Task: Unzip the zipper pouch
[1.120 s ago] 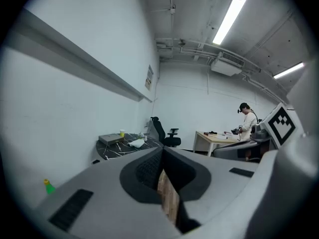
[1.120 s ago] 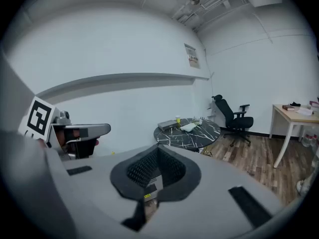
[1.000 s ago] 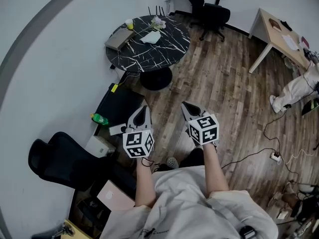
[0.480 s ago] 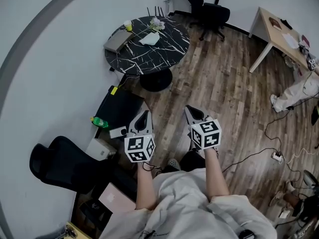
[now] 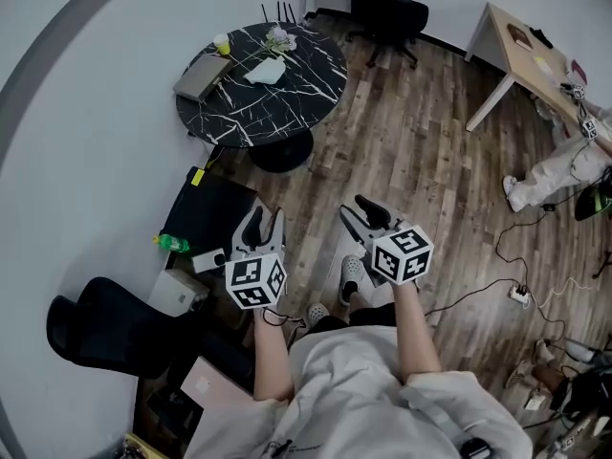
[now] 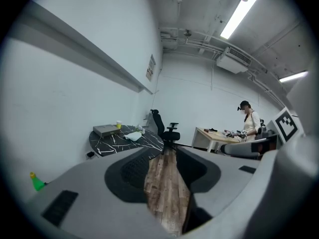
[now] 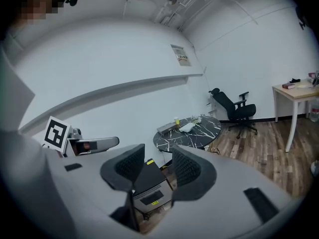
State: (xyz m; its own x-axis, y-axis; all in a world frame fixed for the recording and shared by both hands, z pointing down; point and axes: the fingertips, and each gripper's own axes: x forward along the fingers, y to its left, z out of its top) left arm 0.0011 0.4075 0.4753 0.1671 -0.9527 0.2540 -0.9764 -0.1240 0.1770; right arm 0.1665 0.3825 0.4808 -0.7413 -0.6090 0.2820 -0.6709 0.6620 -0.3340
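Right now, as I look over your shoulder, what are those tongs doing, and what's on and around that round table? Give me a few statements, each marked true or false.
1. The round black white-veined marble table carries a flat grey box. True.
2. The left tongs are holding something. False: their jaws have just been opening, with nothing between them.
3. The right tongs are clamped shut. False: they too have just been opening, and are empty.
4. A black office chair stands beyond the table. True.
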